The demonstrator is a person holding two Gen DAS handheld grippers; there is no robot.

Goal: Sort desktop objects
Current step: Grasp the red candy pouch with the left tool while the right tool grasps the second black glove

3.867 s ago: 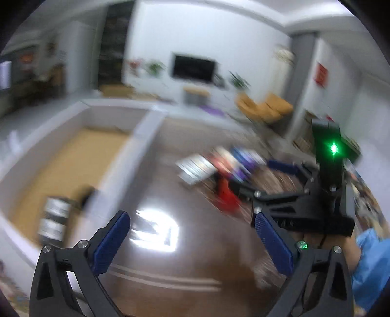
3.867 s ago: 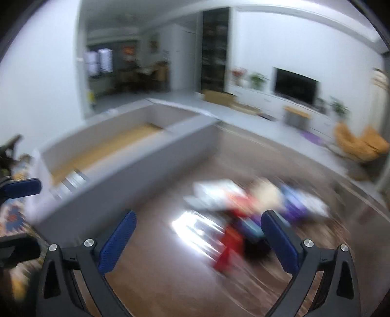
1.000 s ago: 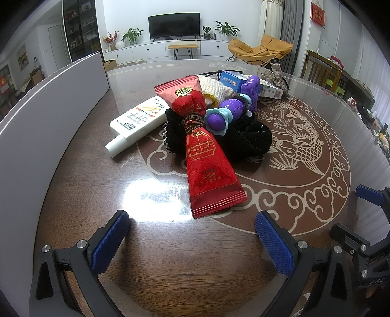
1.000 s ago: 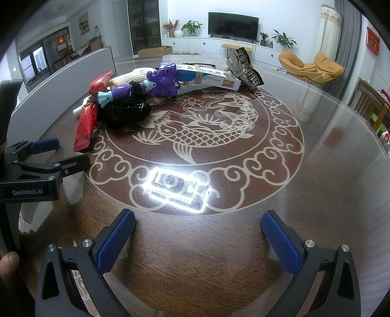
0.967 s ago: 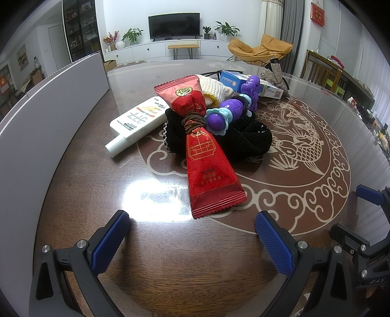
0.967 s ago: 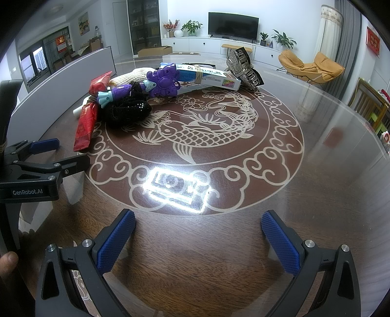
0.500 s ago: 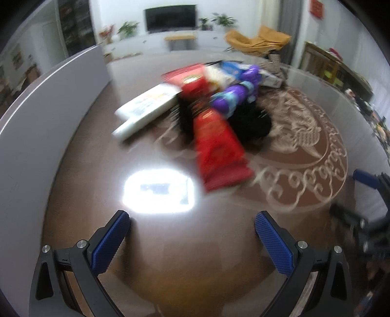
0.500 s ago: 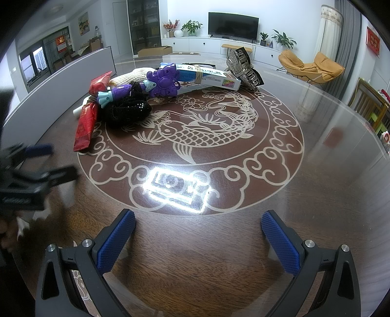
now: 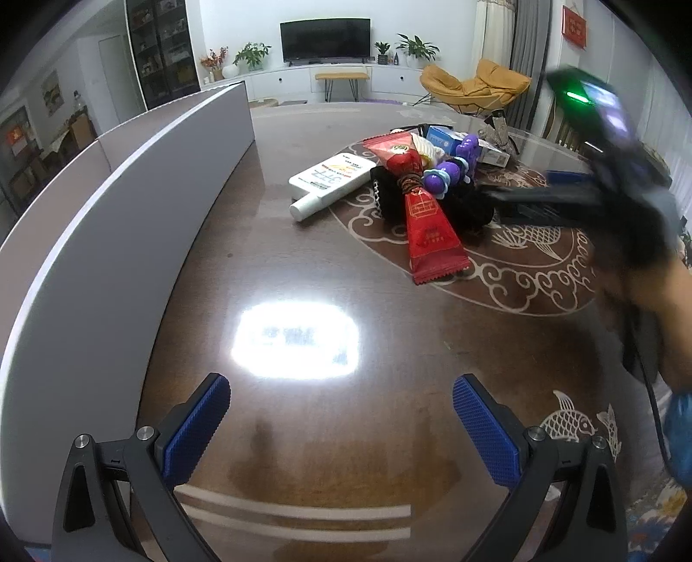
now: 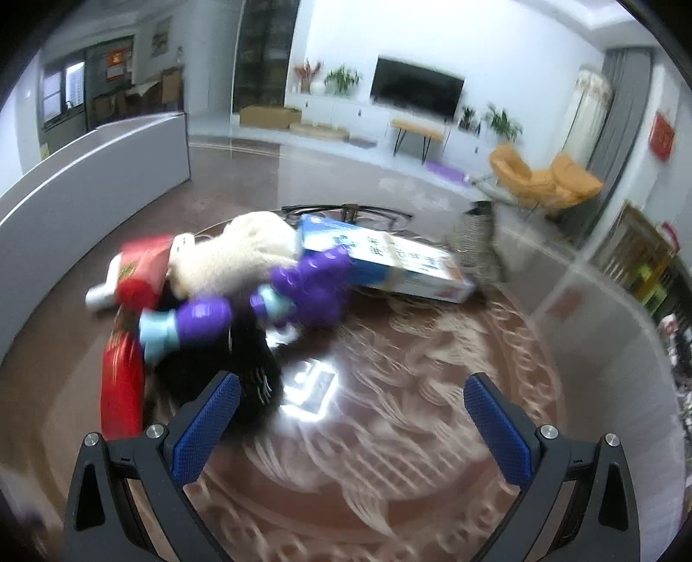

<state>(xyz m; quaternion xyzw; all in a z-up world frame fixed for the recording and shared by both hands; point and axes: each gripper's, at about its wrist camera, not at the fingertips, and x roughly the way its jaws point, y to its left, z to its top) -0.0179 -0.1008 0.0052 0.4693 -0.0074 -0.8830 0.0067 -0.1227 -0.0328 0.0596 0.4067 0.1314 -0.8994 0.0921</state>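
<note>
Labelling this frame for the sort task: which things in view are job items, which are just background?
Job items, piled on the table:
red snack packet
white tube
purple toy
black fabric item
white knitted item
blue and white box
grey divider bin

Background:
TV
orange chair
potted plants
</note>
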